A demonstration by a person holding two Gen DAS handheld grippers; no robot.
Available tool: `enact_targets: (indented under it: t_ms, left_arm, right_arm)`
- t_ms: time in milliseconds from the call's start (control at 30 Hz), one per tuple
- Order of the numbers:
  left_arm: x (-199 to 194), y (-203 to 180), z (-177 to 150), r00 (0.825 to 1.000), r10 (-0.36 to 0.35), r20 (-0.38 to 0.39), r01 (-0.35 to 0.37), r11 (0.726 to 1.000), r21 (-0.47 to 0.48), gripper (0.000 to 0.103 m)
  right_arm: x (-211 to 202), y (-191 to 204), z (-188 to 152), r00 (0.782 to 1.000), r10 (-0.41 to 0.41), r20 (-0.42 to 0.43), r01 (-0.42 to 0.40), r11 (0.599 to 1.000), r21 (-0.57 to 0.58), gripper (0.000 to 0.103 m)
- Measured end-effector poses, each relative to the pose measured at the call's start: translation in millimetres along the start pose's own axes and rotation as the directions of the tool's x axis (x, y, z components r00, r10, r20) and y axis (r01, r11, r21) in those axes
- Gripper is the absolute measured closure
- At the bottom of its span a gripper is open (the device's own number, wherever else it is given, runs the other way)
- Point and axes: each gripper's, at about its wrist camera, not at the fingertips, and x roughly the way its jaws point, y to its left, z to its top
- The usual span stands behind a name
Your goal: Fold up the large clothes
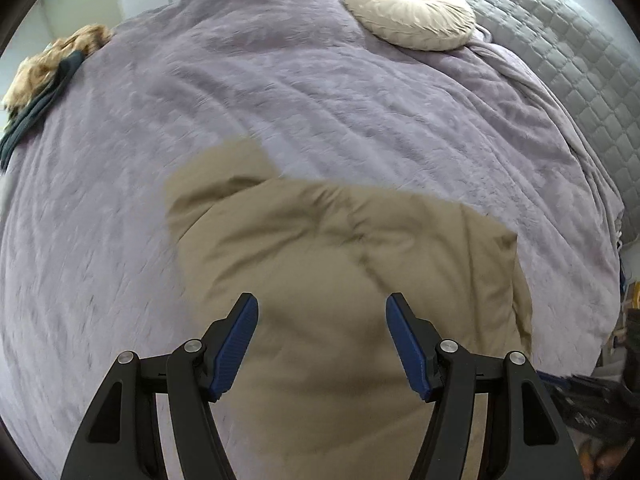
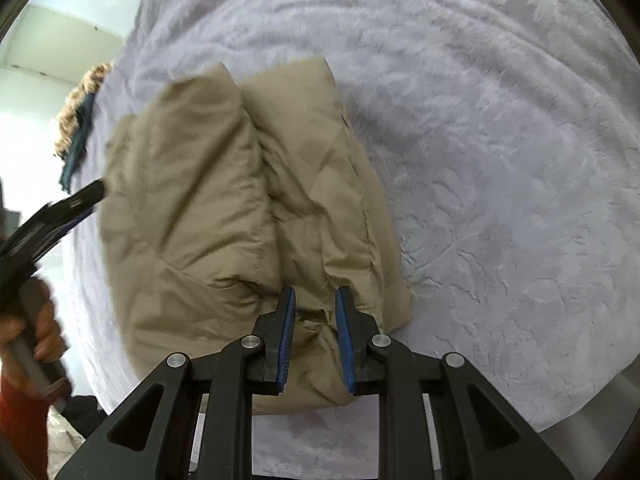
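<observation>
A tan padded garment (image 1: 340,280) lies folded on the lilac blanket (image 1: 280,92) that covers the bed. In the left wrist view my left gripper (image 1: 322,300) hangs above its near part, open, with nothing between the blue pads. In the right wrist view my right gripper (image 2: 315,292) stands at the near edge of the tan garment (image 2: 224,200). Its jaws are narrow, and a puckered ridge of the fabric sits pinched between the pads. The left gripper (image 2: 80,200) shows blurred at the garment's left side, held by a hand (image 2: 36,332).
A round cream cushion (image 1: 408,8) rests at the far end of the bed beside a grey quilted cover (image 1: 580,60). A dark garment with a fur trim (image 1: 52,68) lies at the far left edge. Dark clutter (image 1: 600,400) sits beyond the bed's right side.
</observation>
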Motion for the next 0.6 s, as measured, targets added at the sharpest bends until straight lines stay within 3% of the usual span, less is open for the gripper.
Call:
enact_targets:
  t_ms: [200, 367, 433, 467, 567, 600]
  left_arm:
    - [-13.7, 37.0, -42.3, 0.999, -0.045, -0.016, 0.043, 0.993, -0.11, 0.036]
    - [-10.9, 65.5, -69.8, 0.994, -0.094, -0.056, 0.081, 0.977, -0.197, 0.036]
    - [-8.9, 74.5, -76.4, 0.995, -0.084, -0.061, 0.069, 0.974, -0.216, 0.022]
    - [-9.6, 78.5, -78.9, 0.996, -0.076, -0.047, 0.064, 0.973, -0.22, 0.017]
    - [-8.8, 87.2, -80.6, 0.995, -0.094, -0.033, 0.084, 0.969, -0.231, 0.017]
    - [-7.1, 89.7, -80.2, 0.994, -0.108, -0.031, 0.098, 0.966, -0.238, 0.017]
  right_arm:
    - [25.0, -5.1, -0.9, 0.998, -0.023, -0.055, 0.022, 1.0, -0.013, 0.08]
    - [18.2, -3.0, 6.2, 0.998, -0.022, -0.059, 0.019, 0.998, -0.052, 0.08]
    - [8.6, -3.0, 12.6, 0.999, -0.012, -0.04, 0.009, 0.998, -0.066, 0.079]
    - [3.1, -3.7, 16.1, 1.0, -0.008, -0.029, 0.005, 0.997, -0.071, 0.074]
    - [-8.9, -6.5, 29.1, 1.0, 0.0, 0.019, 0.001, 0.997, -0.08, 0.057]
    - [-11.0, -9.0, 33.1, 1.0, 0.006, 0.029, -0.004, 0.997, -0.08, 0.056]
